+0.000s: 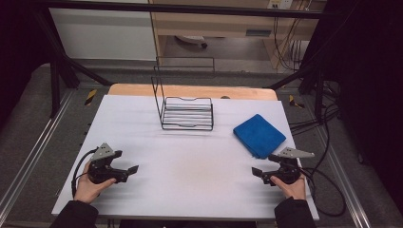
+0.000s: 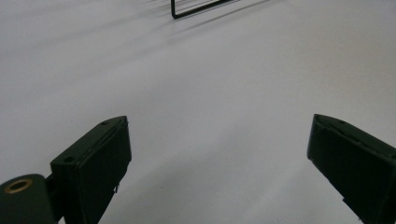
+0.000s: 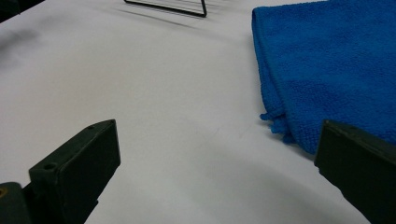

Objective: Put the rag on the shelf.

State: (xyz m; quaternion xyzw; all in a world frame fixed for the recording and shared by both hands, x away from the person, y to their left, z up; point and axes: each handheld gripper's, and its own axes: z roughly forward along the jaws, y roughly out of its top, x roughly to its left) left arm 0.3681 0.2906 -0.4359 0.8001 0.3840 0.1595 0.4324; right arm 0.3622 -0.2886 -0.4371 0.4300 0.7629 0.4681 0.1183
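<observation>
Near edge: the left gripper (image 1: 127, 170) rests low on the white table (image 1: 190, 166) at the near left, jaws spread, nothing between them. The right gripper (image 1: 259, 174) rests at the near right, jaws likewise spread and empty. Just beyond the right gripper, at mid-right, a folded blue cloth (image 1: 259, 135) lies flat on the table, near the jaws but not touching them. Farther off, at centre, a black wire rack (image 1: 186, 113) stands upright and holds nothing. Judgement: work has not begun; neither item is gripped. The approach to the cloth, the grasp and any placement remain.
</observation>
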